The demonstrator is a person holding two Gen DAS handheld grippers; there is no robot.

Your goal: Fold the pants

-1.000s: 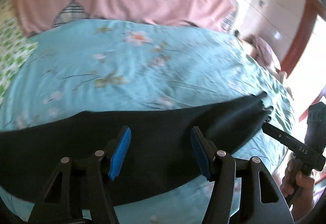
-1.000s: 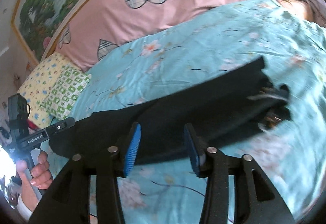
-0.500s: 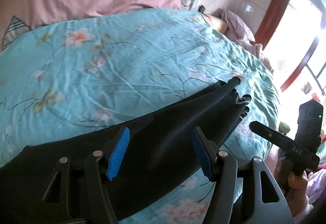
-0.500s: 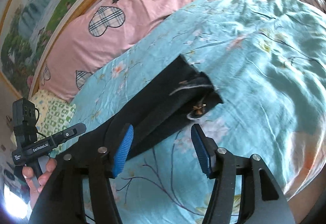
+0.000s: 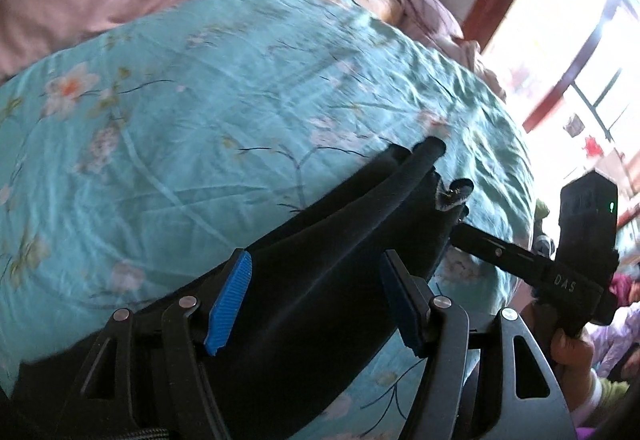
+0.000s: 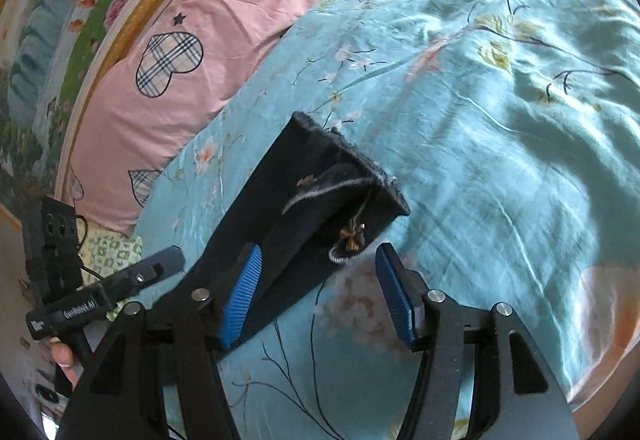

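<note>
Where the teal floral bedspread (image 6: 500,128) covers the bed, black pants (image 6: 304,200) laid out long and narrow, folded lengthwise, one leg over the other. Waistband end seen in the right wrist view, with a pale inner seam and a small brown tie or button (image 6: 352,236) showing at the opening. Same end in the left wrist view (image 5: 320,272), rolled edge lifted slightly off the bedspread.

Left gripper (image 5: 316,304) hanging over the pants, blue pads (image 5: 230,292) spread wide and opening further; black cloth seen between and beneath them, pads not pressing on it. Nothing held.

Right gripper (image 6: 318,292) just short of the waistband end, pads (image 6: 244,292) standing well apart, left pad over the edge of the pants, right pad over bare bedspread. Not clamped on anything.

Each gripper also visible from the other's camera: right one at the far right of the left view, a hand (image 5: 568,348) around its handle; left one at the lower left of the right view, fingers (image 6: 64,356) below it.

Pink pillowcase with plaid hearts (image 6: 168,60) lying beyond the bedspread, against a headboard painted with flowers (image 6: 80,0). Bright window with a red frame (image 5: 560,52) at the right of the left view.
</note>
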